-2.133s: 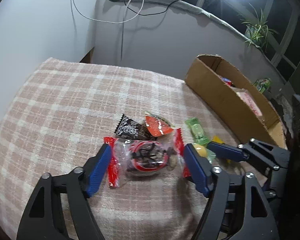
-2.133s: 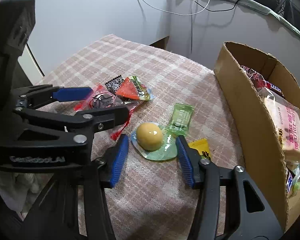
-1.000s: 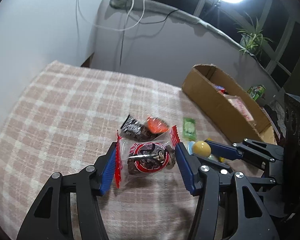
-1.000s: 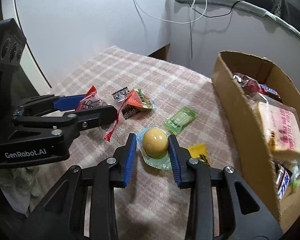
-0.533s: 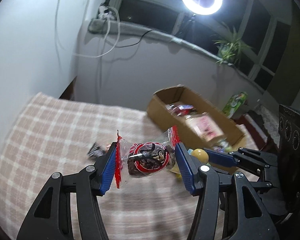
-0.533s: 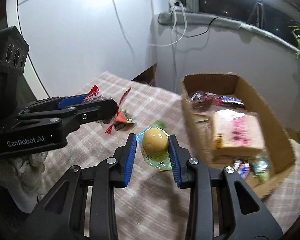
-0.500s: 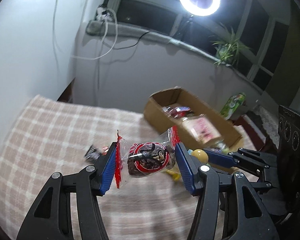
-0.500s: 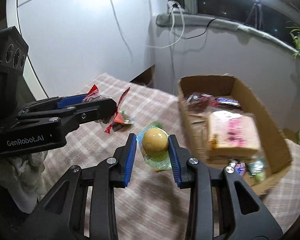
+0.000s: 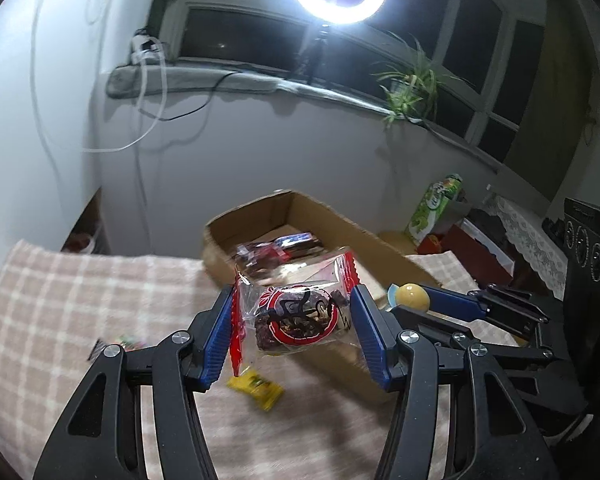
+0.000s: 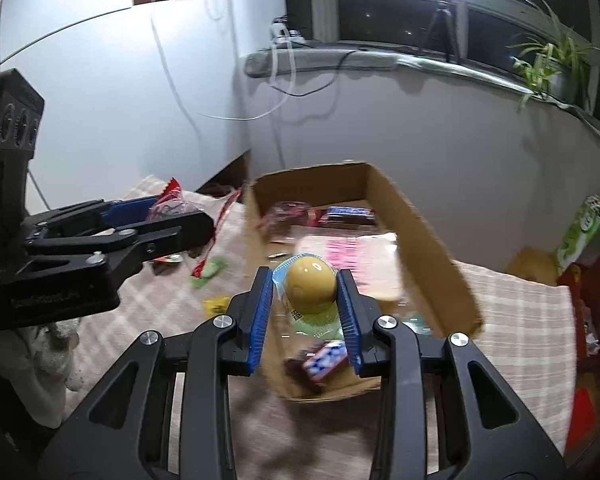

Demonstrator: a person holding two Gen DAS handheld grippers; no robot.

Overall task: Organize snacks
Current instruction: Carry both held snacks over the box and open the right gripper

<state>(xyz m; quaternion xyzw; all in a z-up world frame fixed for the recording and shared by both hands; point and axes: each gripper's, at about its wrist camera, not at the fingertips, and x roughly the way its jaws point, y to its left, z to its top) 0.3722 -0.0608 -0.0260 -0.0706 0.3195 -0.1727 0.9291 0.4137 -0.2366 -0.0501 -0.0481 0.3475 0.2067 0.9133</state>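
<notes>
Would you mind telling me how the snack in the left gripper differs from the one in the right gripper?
The left gripper holds a clear packet with red ends and dark contents; the right gripper holds a round yellow ball in greenish wrap. The packet is wide and crinkly, the ball compact and smooth. Both are clamped off the table.

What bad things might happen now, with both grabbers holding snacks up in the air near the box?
1. The round yellow snack is smooth and pinched only at its sides by the right gripper, so it might slip out before it gets over the cardboard box.
2. The left gripper holds the clear red-edged packet by its crinkly wrapper, which might slide loose.
3. The two grippers are close together and could bump.
</notes>
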